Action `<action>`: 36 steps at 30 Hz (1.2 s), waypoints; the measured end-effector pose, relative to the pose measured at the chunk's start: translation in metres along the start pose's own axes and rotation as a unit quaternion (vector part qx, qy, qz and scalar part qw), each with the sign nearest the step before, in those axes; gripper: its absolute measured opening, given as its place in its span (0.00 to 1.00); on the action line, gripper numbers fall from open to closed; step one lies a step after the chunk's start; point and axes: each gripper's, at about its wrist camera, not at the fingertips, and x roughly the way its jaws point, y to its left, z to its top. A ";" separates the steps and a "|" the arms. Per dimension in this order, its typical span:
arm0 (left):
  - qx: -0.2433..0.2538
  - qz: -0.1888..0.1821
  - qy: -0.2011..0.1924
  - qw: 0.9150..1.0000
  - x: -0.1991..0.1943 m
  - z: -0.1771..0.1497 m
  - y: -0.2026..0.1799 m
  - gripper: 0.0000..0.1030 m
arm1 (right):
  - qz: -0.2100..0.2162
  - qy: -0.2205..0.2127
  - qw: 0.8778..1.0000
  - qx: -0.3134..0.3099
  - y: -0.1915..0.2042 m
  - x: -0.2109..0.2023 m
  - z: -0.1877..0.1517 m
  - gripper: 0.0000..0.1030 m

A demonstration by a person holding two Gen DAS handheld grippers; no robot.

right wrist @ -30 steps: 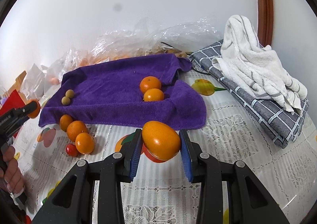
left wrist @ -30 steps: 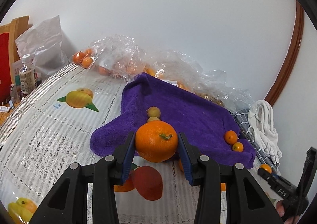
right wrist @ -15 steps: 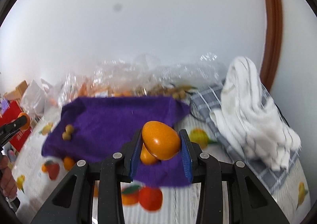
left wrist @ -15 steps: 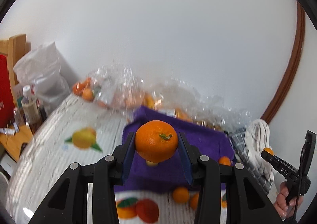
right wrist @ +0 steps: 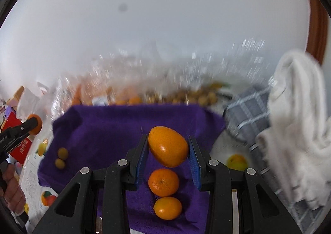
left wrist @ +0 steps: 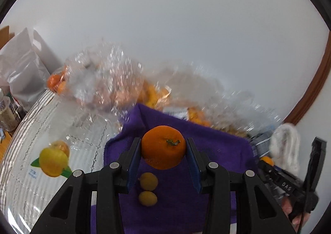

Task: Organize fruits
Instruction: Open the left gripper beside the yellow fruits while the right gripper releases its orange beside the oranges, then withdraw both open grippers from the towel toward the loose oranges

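My left gripper [left wrist: 163, 149] clamps a stemmed orange [left wrist: 163, 146] above the purple towel [left wrist: 217, 151], over 2 small yellow fruits [left wrist: 148, 181]. My right gripper [right wrist: 168, 148] pinches an oval orange [right wrist: 168, 146] over 2 oranges [right wrist: 163, 182] near the towel's front edge.

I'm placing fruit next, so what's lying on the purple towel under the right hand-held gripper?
Two orange citrus fruits lie in a line on the purple towel, below the oval orange fruit it grips. The towel beneath the black gripper body is hidden.

A round orange [left wrist: 163, 147] with a green stem and a smooth oval orange [right wrist: 168, 146] are both held aloft. Two oranges [right wrist: 163, 182] and two small yellowish fruits [left wrist: 148, 181] lie on the purple towel [left wrist: 217, 149].
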 end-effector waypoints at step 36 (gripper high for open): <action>0.155 0.011 0.010 0.988 -0.005 -0.016 -0.059 0.63 | -0.061 0.017 0.998 -0.015 0.017 -0.039 -0.022 0.56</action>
